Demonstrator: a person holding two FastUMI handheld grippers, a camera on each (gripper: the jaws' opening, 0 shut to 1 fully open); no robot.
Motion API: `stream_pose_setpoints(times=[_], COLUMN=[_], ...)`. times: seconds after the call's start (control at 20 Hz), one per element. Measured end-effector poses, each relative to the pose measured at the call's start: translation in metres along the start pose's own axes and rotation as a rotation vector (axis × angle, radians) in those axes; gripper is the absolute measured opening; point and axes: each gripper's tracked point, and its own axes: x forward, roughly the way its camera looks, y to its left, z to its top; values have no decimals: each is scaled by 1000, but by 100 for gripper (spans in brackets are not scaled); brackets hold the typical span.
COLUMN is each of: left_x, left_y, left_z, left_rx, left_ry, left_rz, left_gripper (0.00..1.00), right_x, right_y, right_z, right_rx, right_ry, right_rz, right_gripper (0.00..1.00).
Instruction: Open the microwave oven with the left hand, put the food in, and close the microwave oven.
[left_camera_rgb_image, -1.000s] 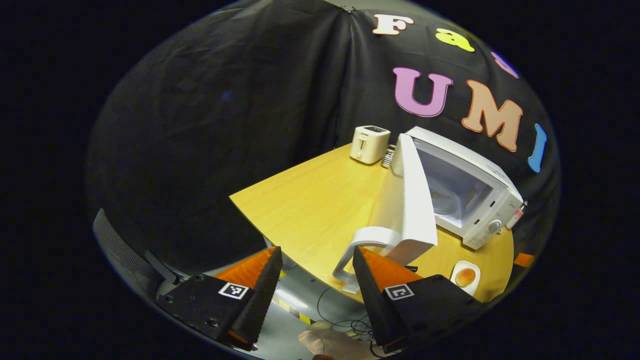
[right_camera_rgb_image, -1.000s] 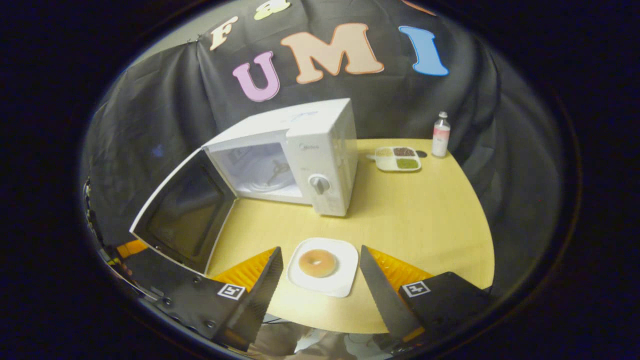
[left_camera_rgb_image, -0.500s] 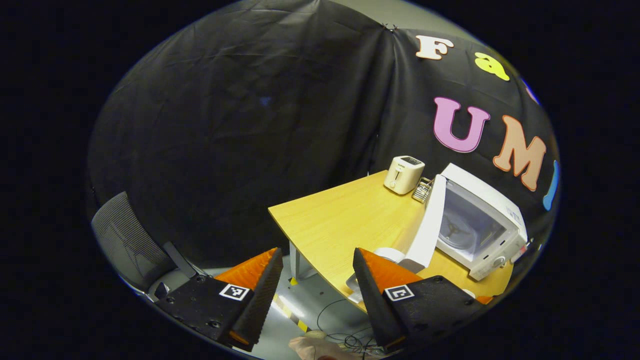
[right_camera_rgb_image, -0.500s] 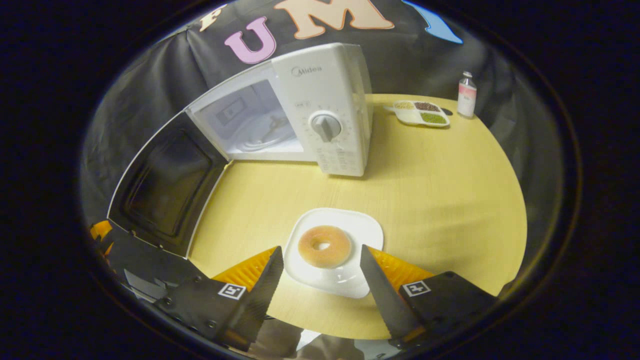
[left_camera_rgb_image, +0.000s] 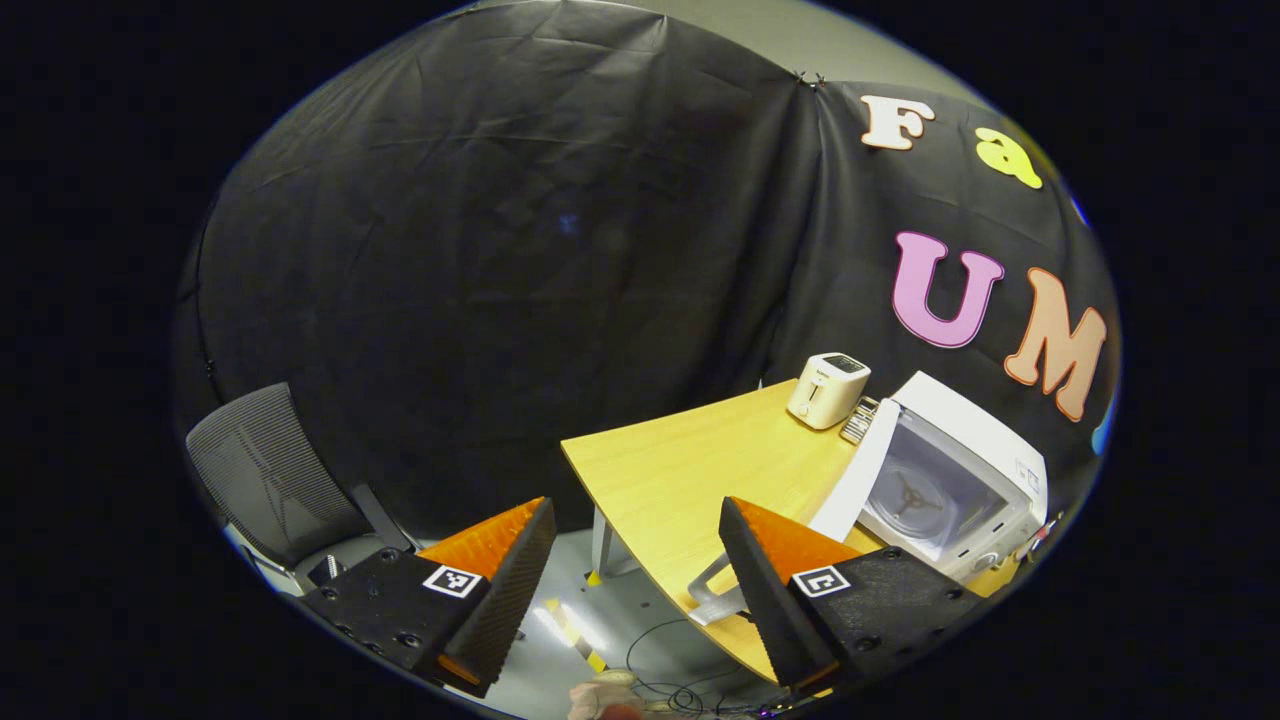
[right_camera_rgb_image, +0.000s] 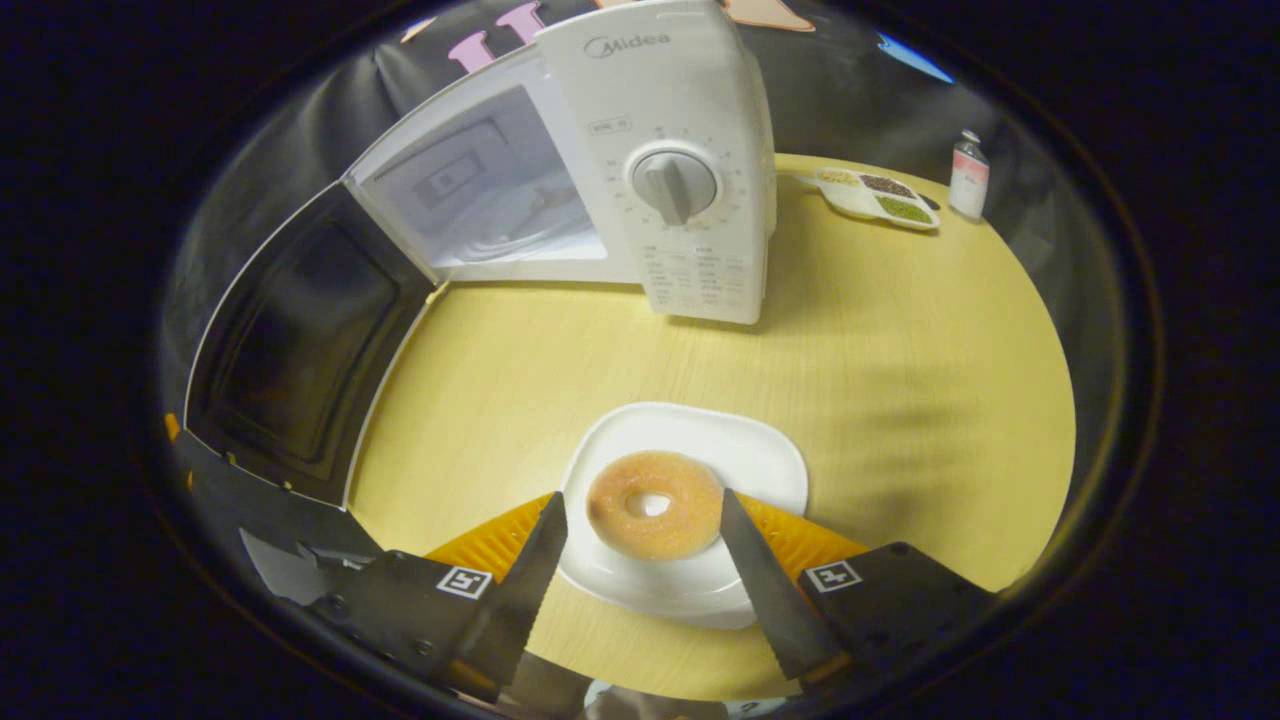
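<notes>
The white microwave (right_camera_rgb_image: 660, 160) stands on the yellow table with its door (right_camera_rgb_image: 290, 340) swung wide open to the left and the cavity bare. A glazed doughnut (right_camera_rgb_image: 655, 503) lies on a white plate (right_camera_rgb_image: 740, 455) near the table's front edge. My right gripper (right_camera_rgb_image: 640, 505) is open, its fingers on either side of the doughnut, just above the plate. In the left gripper view, my left gripper (left_camera_rgb_image: 635, 515) is open and holds nothing, pulled back off the table's corner, with the microwave (left_camera_rgb_image: 960, 480) and its open door (left_camera_rgb_image: 850, 485) to its right.
A toaster (left_camera_rgb_image: 828, 390) stands at the table's far corner beside the microwave. A divided dish of grains (right_camera_rgb_image: 880, 195) and a small bottle (right_camera_rgb_image: 968, 175) sit at the table's far right. A grey mesh chair (left_camera_rgb_image: 265, 480) stands on the floor left of the table (left_camera_rgb_image: 680, 470).
My right gripper has moved forward and down until its fingers flank the doughnut. My left gripper has drawn back from the door handle and away from the table.
</notes>
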Motion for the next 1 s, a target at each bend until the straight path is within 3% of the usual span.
stream_pose_setpoints(times=[0.25, 0.65, 0.7, 0.85, 0.9, 1.0], left_x=[-9, 1, 4, 17, 22, 34], left_y=[-18, -32, -32, -32, -34, -35], left_z=[14, 6, 5, 7, 7, 6], left_rx=[48, 23, 26, 30, 33, 44], left_ry=[-25, 4, 7, 12, 16, 27], left_rz=[-31, -65, -66, -83, -94, -120], left_gripper=[96, 97, 97, 97, 97, 97], right_x=[10, 20, 19, 18, 16, 13], right_y=[-4, 6, 6, 7, 7, 5], right_z=[-2, -5, -4, -3, -3, 0], right_rx=[-42, -80, -83, -76, -75, -65], right_ry=[3, 5, 1, -9, -8, -20], right_rz=[-27, -12, -16, -34, -40, -65], right_gripper=[97, 97, 84, 77, 71, 71])
